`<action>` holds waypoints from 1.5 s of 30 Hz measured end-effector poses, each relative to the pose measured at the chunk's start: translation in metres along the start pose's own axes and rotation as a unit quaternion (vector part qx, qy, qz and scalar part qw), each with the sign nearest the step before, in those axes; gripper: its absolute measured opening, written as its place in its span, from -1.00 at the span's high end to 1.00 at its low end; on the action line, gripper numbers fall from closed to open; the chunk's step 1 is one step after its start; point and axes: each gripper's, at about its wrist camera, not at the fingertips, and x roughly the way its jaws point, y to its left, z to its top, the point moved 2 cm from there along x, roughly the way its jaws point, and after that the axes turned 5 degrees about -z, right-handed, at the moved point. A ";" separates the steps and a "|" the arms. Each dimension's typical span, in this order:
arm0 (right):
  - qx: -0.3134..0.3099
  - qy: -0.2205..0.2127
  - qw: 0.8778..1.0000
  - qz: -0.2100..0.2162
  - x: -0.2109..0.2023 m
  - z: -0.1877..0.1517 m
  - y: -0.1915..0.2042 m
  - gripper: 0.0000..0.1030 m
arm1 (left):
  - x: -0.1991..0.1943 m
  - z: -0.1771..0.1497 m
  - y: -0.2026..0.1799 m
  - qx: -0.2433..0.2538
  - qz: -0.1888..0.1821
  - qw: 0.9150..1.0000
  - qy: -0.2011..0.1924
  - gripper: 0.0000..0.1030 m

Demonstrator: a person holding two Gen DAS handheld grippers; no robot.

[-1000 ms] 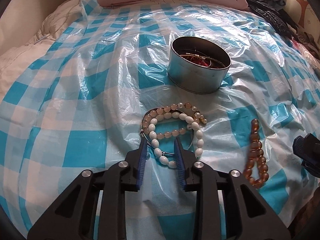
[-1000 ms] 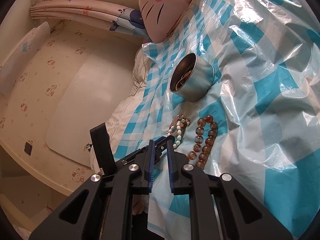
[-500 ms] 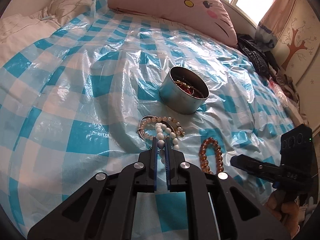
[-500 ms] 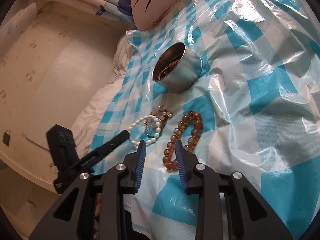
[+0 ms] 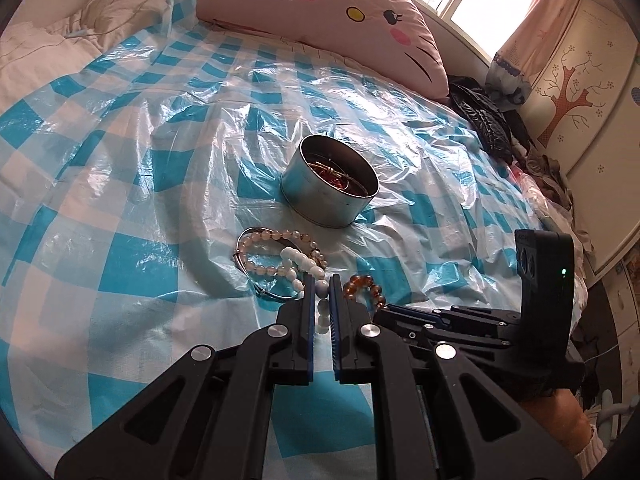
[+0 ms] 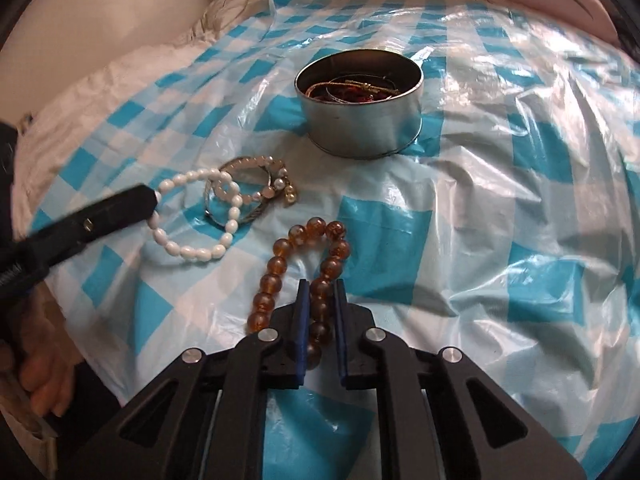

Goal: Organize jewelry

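A round metal tin [image 5: 320, 204] [image 6: 360, 128] with several pieces of jewelry inside stands on the blue-checked plastic sheet [image 5: 120, 168]. Nearer lie a peach bead bracelet with a metal bangle [image 5: 276, 236] [image 6: 260, 200]. My left gripper [image 5: 321, 282] [image 6: 154, 200] is shut on the white bead bracelet [image 5: 304, 260] [image 6: 192, 250]; one end is raised, the rest drapes over the peach beads. An amber bead bracelet [image 5: 362, 284] [image 6: 280, 256] lies to the right. My right gripper [image 6: 320, 286] is closing on its near strand, and the pads sit against the beads.
A pink cat-face pillow [image 5: 320, 12] lies along the far edge of the bed. A white quilt [image 5: 40, 44] is bunched at the left, dark clothes [image 5: 480, 116] at the right. A hand [image 6: 44, 376] holds the left gripper's handle.
My left gripper shut on the white bracelet and lifted its near end. The right gripper swung over the amber bracelet, opened, then closed around its near strand.
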 end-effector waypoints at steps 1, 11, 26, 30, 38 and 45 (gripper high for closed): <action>0.042 -0.008 0.998 0.043 -0.005 0.000 -0.009 0.76 | -0.001 0.001 0.000 -0.002 -0.005 1.000 -0.002 0.88; 0.202 -0.130 0.930 0.277 -0.056 -0.012 -0.047 0.76 | -0.007 0.013 -0.013 0.006 -0.012 1.000 -0.019 0.88; 0.200 -0.163 0.914 0.314 -0.072 0.012 -0.040 0.76 | -0.013 0.026 -0.038 0.071 0.044 0.995 -0.048 0.88; 0.204 -0.167 0.911 0.318 -0.070 0.023 -0.043 0.76 | -0.009 0.034 -0.042 0.077 0.043 0.995 -0.052 0.88; 0.194 -0.174 0.911 0.320 -0.062 0.057 -0.046 0.76 | 0.008 0.058 -0.044 0.078 0.036 0.995 -0.058 0.88; 0.198 -0.181 0.909 0.320 -0.049 0.088 -0.052 0.76 | 0.030 0.090 -0.050 0.075 0.022 0.995 -0.068 0.88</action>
